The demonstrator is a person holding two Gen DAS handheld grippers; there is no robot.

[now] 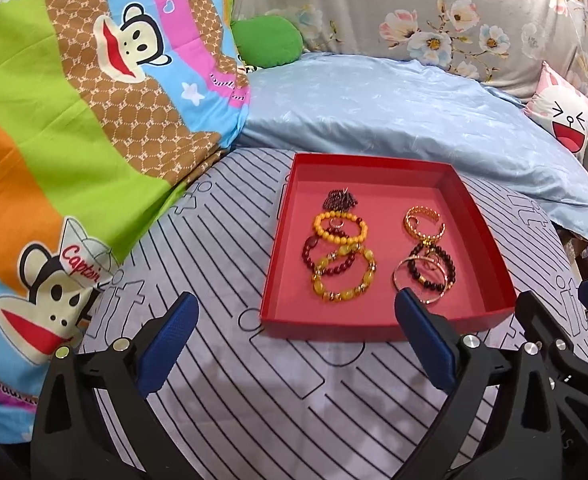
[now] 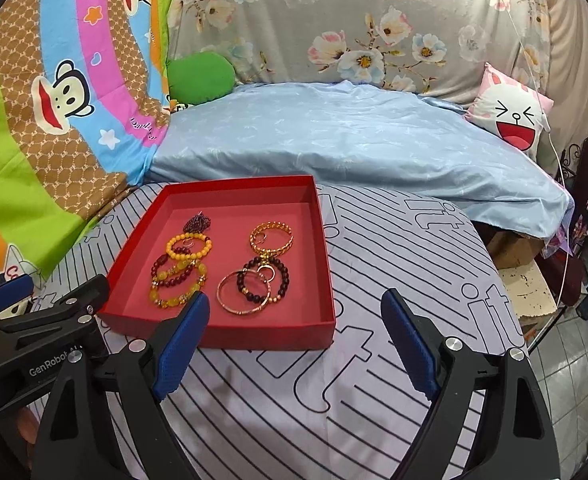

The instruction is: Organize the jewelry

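Observation:
A shallow red tray (image 1: 374, 161) (image 2: 234, 182) lies on the striped sheet. Its left column holds a dark chain (image 1: 340, 200), a yellow bead bracelet (image 1: 340, 227) (image 2: 189, 246), a dark red bead bracelet (image 1: 326, 258) and an amber bracelet (image 1: 344, 274) (image 2: 178, 286). Its right column holds a gold chain bracelet (image 1: 424, 222) (image 2: 272, 236), a dark bead bracelet (image 1: 434, 266) (image 2: 266, 280) and a gold bangle (image 1: 422, 280) (image 2: 242, 292). My left gripper (image 1: 296, 300) (image 2: 54, 288) stands open before the tray's near edge, empty. My right gripper (image 2: 296, 300) (image 1: 560, 300) is open beside it on the right, also empty.
The striped grey sheet (image 1: 254, 400) covers the bed. A light blue quilt (image 1: 394, 108) lies behind the tray, a cartoon monkey blanket (image 1: 74, 120) to the left, a green cushion (image 1: 268, 40) and a rabbit pillow (image 2: 510, 116) further back. The bed ends at right above tiled floor (image 2: 566, 360).

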